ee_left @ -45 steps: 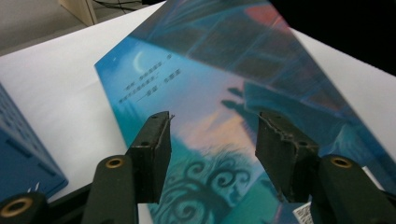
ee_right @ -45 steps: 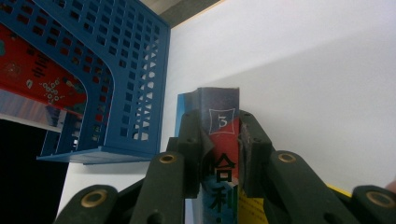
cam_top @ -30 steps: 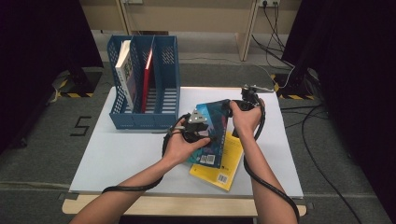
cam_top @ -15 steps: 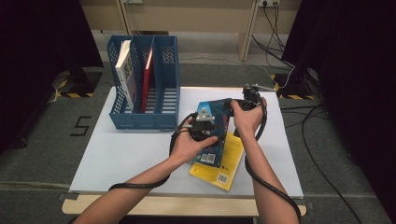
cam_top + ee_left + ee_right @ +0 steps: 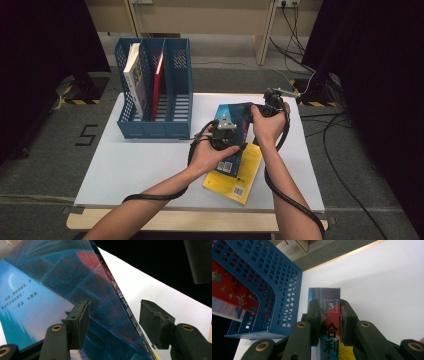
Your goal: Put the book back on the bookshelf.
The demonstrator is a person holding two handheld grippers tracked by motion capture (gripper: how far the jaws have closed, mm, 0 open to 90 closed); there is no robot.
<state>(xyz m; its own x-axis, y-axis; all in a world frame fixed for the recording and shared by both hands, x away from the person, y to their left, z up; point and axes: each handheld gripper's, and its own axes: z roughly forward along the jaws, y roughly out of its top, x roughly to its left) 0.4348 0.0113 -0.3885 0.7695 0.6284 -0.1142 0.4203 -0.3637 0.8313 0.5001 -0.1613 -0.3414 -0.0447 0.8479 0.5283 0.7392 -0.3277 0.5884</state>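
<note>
A blue book is held up at a tilt above the table, its near end over a yellow book lying flat. My right gripper is at its far end, and in the right gripper view this gripper is shut on the spine of the blue book, just below a "3". My left gripper is at the book's near left side. In the left gripper view its jaws stand open, with the spine edge of the blue book running between them and touching neither pad.
A blue three-slot file rack stands at the table's back left, with a white-and-blue book in its left slot and a red book in the middle slot. The rack is close to the held book's left. The white table has cables beyond its right edge.
My left hand has moved right, bringing its open gripper up to the blue book. The right gripper and the book have stayed where they were.
</note>
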